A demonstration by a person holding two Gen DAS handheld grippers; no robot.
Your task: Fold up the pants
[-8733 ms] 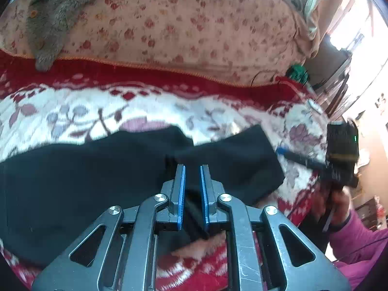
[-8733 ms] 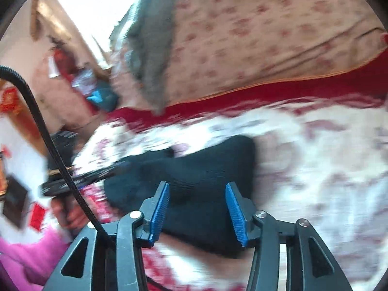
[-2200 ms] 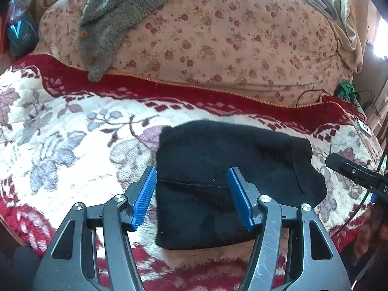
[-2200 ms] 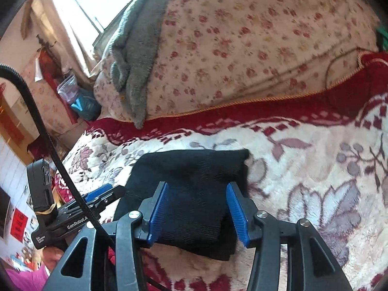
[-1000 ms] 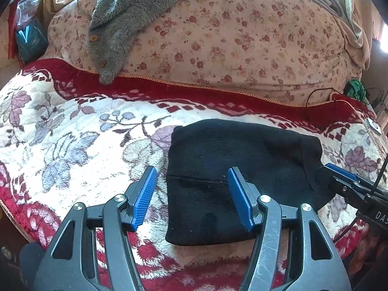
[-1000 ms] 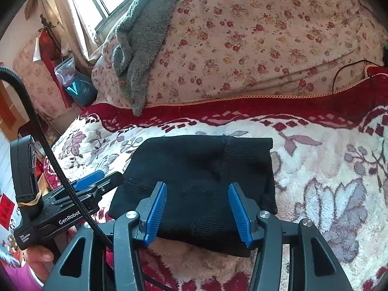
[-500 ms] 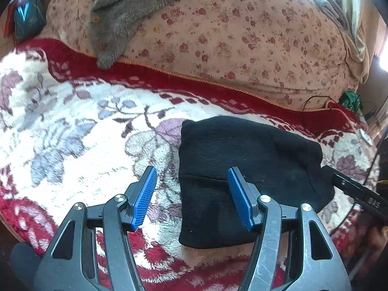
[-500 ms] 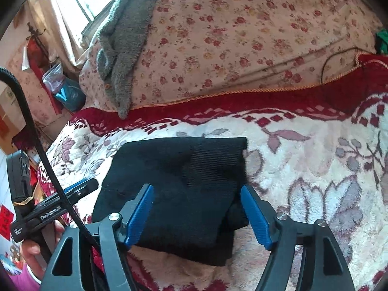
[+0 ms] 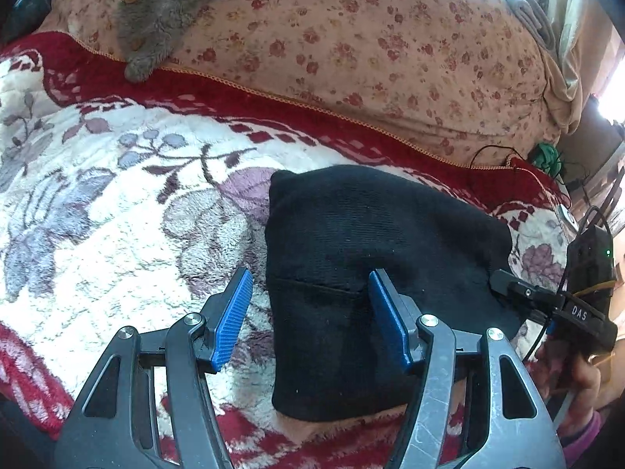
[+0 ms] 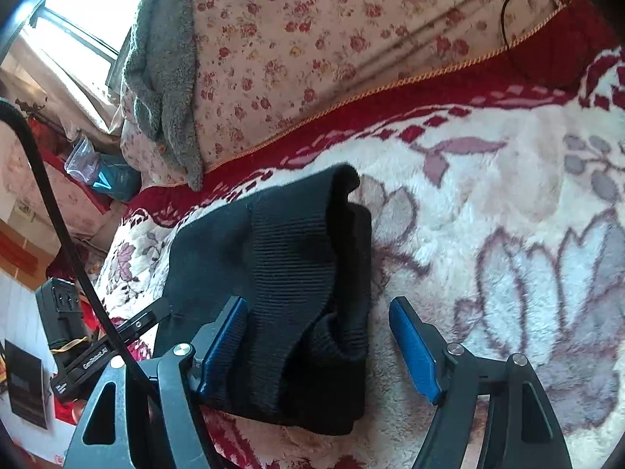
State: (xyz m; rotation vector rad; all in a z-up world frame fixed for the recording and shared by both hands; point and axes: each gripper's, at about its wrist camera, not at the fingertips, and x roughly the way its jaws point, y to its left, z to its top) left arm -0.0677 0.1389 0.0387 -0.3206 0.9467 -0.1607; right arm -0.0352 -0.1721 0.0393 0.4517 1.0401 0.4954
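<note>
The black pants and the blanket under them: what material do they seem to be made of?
The pants look like a soft matte knit, perhaps cotton or wool blend: fine ribbed lines run across the band, and the folds are thick and limp. The blanket looks like plush fleece, likely synthetic: its pile is fuzzy and slightly shiny, with a printed floral pattern.

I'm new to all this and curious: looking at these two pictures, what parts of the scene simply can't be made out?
- Black pants: how many layers are folded; the bundle hides its own inside in both views.
- Near edge of the pants, left wrist view: behind the left gripper frame.
- Right gripper: whether its left finger touches the fabric.
- Window, right wrist view: washed out by glare.
</note>
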